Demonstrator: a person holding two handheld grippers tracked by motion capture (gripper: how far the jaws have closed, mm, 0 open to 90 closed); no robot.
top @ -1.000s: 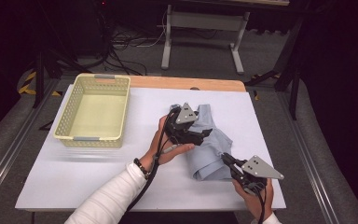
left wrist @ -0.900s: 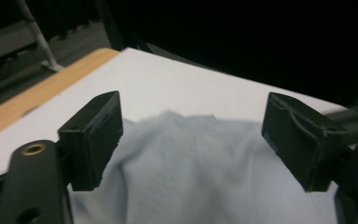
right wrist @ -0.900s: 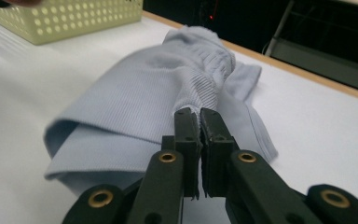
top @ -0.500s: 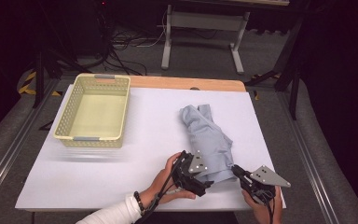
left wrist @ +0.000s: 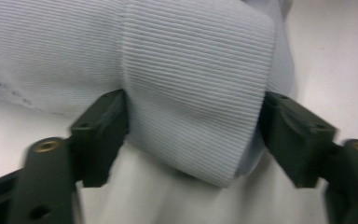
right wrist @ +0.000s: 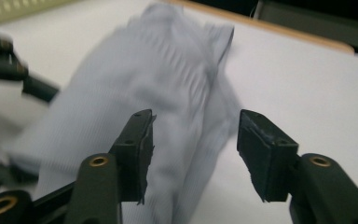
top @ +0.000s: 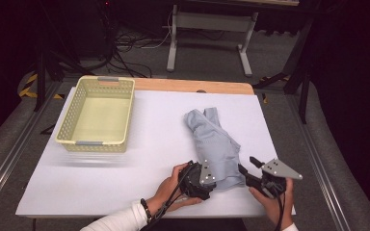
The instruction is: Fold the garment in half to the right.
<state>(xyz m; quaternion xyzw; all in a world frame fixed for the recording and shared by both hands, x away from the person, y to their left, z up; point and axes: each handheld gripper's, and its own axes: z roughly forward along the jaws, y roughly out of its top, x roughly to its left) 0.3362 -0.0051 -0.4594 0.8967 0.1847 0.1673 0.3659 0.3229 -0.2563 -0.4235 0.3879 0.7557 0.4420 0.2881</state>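
- Nearest us, our left hand-held gripper (top: 211,179) sits at the near end of the pale blue ribbed garment (top: 215,144). In the left gripper view its jaws have just been closing, and the garment's ribbed hem (left wrist: 200,93) lies between them. The pads touch the cloth on both sides, though we cannot tell if they pinch it yet.
- Our right hand-held gripper (top: 244,171) is just beside the same near end, on its right. Its jaws have just been opening and stand apart, holding nothing, with the cloth ahead of them and slightly to their left in the right gripper view.
- The garment's long axis runs away from both grippers, up the tabletop. We judge the left the nearer to a grip.
- The white tabletop (top: 139,159) carries it all. A pale yellow perforated basket (top: 96,115) sits well apart, far left of the left gripper.
- Beyond, a dark floor with cables and a metal stand.
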